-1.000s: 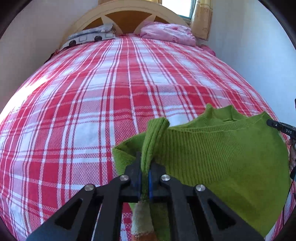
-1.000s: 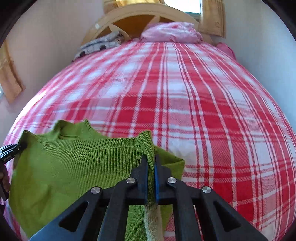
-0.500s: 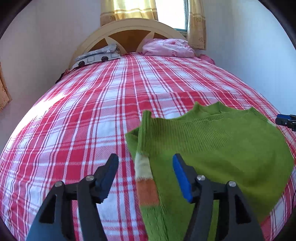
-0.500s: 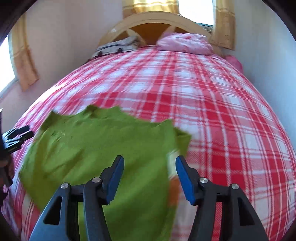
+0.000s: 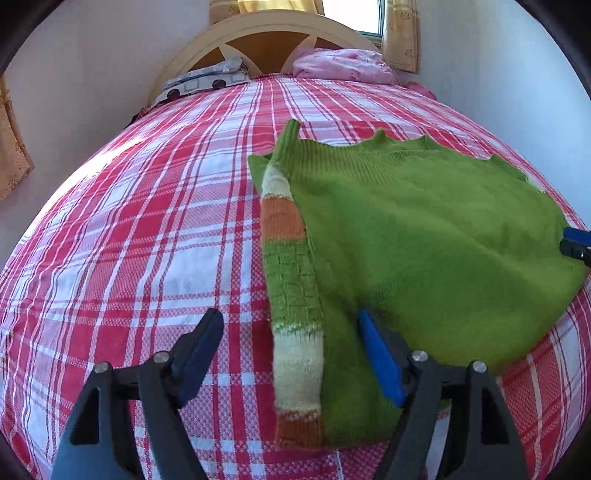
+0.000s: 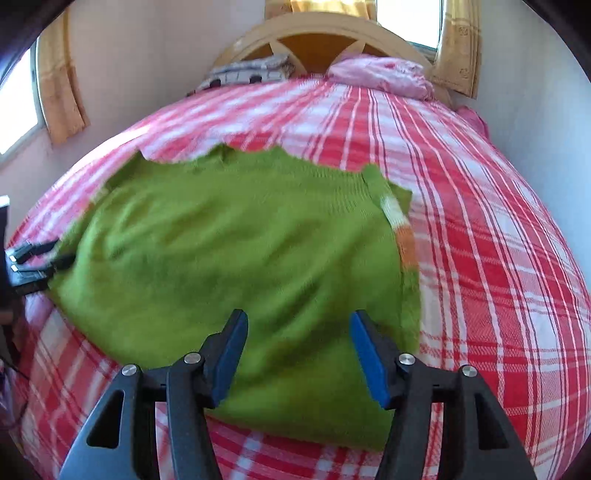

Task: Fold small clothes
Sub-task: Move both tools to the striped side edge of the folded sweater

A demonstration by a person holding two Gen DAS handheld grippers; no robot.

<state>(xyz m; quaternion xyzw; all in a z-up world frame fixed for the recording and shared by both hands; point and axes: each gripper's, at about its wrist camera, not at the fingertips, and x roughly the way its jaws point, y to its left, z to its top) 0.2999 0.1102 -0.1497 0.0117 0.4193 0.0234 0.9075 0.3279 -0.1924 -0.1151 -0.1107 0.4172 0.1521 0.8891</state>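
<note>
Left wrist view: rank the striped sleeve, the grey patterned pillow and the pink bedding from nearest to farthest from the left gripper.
Measured from the left gripper:
1. Striped sleeve, lying on the bed directly ahead between the opening jaws, untouched by them.
2. and 3. Grey patterned pillow, far left at the headboard, and pink bedding, far right at the headboard: too close to call.

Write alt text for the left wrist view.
A green knitted sweater lies on a red and white plaid bed, a striped sleeve folded along its left edge. The left gripper hovers above that sleeve, jaws opening and gripping nothing. Pillows rest by the headboard.
</note>
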